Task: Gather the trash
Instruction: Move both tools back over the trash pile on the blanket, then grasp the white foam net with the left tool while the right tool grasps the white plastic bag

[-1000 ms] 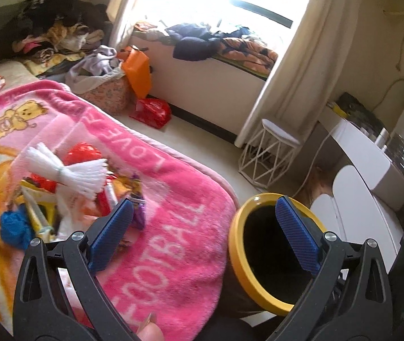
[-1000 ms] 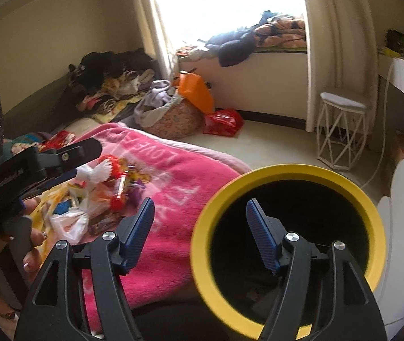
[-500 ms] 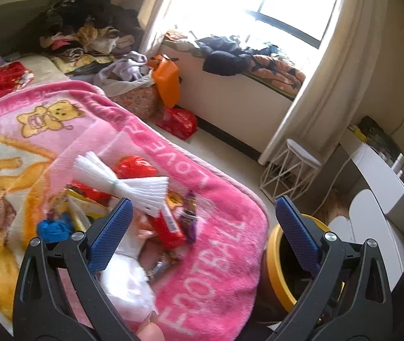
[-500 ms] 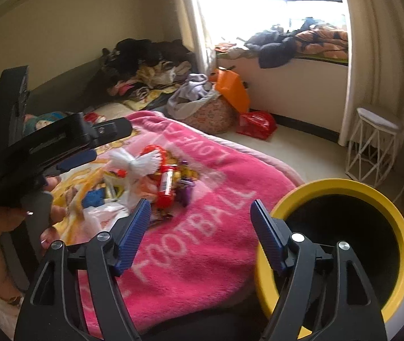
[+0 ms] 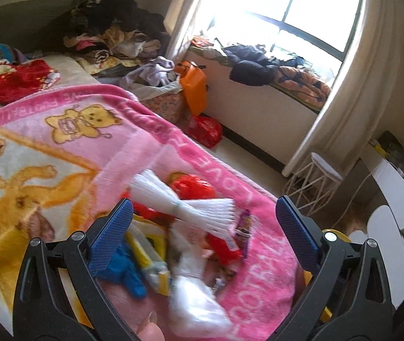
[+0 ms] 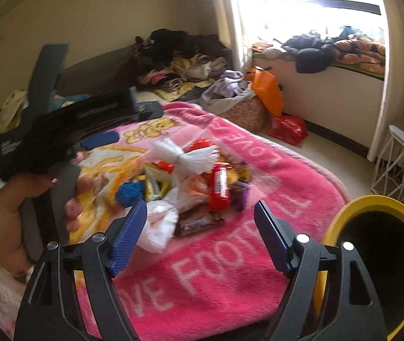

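Where trash [image 6: 190, 182] lies, hand-held gripper [image 6: 200, 238] nears.

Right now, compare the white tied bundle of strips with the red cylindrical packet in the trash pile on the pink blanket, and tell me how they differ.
The white bundle is pinched at its middle and fans out at both ends; the red packet is one smooth tube. The bundle is plain white; the packet is red with a white label. The bundle lies at the far side of the pile, the packet nearer the yellow bin. Both rest loose on the pink blanket.

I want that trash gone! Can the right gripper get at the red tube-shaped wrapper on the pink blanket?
Probably yes: the right gripper is open and empty, and the red tube-shaped wrapper lies uncovered atop the pile, straight ahead.
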Demonstrator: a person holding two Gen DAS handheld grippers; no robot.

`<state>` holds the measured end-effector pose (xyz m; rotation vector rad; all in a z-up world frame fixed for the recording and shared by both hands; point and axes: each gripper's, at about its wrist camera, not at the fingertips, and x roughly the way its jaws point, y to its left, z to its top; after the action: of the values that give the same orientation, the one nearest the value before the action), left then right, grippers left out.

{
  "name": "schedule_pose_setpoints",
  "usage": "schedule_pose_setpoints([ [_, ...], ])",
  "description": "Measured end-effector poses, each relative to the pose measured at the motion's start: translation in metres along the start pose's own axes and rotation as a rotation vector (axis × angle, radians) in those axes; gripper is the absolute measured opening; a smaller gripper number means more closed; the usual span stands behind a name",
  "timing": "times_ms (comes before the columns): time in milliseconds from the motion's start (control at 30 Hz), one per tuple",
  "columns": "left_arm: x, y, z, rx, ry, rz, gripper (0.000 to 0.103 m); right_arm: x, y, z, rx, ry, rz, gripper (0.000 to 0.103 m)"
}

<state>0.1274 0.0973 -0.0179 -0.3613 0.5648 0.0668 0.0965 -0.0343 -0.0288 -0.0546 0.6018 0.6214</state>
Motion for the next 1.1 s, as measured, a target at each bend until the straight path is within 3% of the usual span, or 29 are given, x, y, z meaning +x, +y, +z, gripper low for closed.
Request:
schedule_pose_setpoints([
  [333, 0.033, 0.044, 0.012, -0.056, 0.079, 0.039, 0.093, 0.037, 0.039, -0.008, -0.074, 0.058, 0.068, 0.079],
  [700, 0.089, 0.068, 0.014, -0.139, 0.2, -0.011, 0.092, 0.078, 0.051, -0.013, -0.061, 0.149, 0.072, 0.079],
  [867, 0.106, 0.076, 0.012, -0.202, 0.239, -0.037, 0.081, 0.088, 0.049, -0.018, -0.034, 0.186, 0.075, 0.079],
  [933, 0.11, 0.077, 0.011, -0.216, 0.247, -0.042, 0.068, 0.09, 0.048, -0.02, -0.022, 0.198, 0.081, 0.074],
  [1000, 0.112, 0.076, 0.01, -0.22, 0.251, -0.045, 0.055, 0.094, 0.047, -0.021, -0.016, 0.215, 0.09, 0.058],
  [1067, 0.11, 0.074, 0.008, -0.213, 0.249, -0.046, 0.043, 0.095, 0.046, -0.023, -0.009, 0.231, 0.104, 0.049],
  [1100, 0.11, 0.072, 0.008, -0.207, 0.248, -0.049, 0.032, 0.094, 0.045, -0.024, -0.005, 0.232, 0.112, 0.043],
])
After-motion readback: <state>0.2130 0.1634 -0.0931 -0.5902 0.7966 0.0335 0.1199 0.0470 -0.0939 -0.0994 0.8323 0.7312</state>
